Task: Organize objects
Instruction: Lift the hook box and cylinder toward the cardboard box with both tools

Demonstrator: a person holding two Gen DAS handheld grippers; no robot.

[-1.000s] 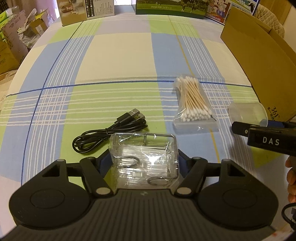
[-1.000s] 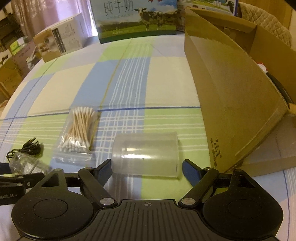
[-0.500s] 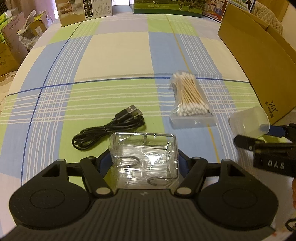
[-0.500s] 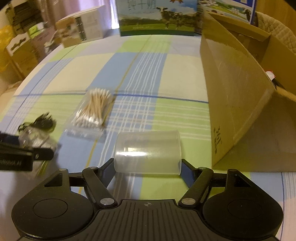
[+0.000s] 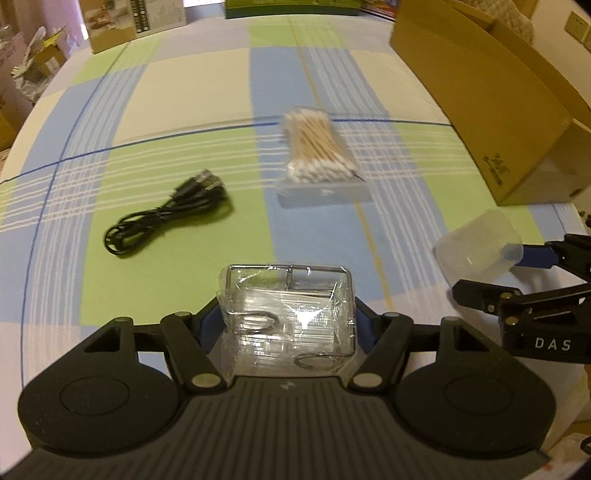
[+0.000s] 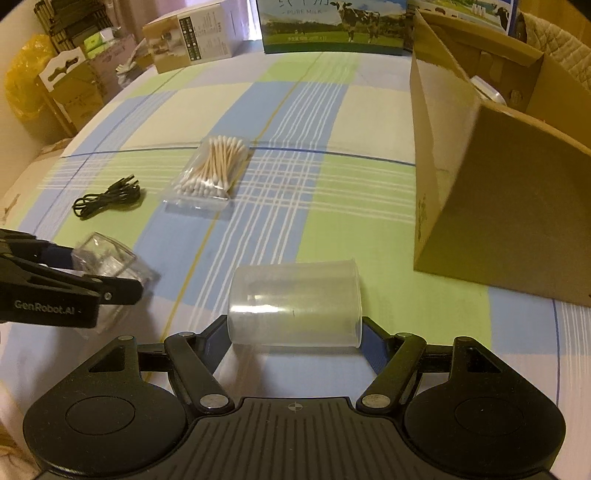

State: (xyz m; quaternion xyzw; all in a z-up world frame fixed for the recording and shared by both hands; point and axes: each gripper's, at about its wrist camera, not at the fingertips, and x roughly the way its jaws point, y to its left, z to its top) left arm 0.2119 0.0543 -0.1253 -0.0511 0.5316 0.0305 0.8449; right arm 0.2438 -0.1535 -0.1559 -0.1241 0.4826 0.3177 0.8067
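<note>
My left gripper (image 5: 286,317) is shut on a clear plastic box (image 5: 286,295) wrapped in film, held above the checked tablecloth. The same clear plastic box (image 6: 107,258) shows at the left of the right wrist view, between the left gripper's fingers (image 6: 110,290). My right gripper (image 6: 293,332) is shut on a translucent plastic cup (image 6: 295,302) held sideways; the cup (image 5: 476,243) also appears at the right of the left wrist view. A bag of cotton swabs (image 5: 316,155) (image 6: 212,166) and a coiled black USB cable (image 5: 170,214) (image 6: 107,199) lie on the cloth.
An open cardboard box (image 6: 498,166) (image 5: 487,96) stands at the right with items inside. A milk carton box (image 6: 332,26) and a white product box (image 6: 188,40) sit at the table's far edge. Cartons are stacked off the table at far left (image 6: 70,85).
Both grippers have lifted and drawn back with their loads. The cup and the clear box are now higher above the cloth, and the swabs and cable look farther away.
</note>
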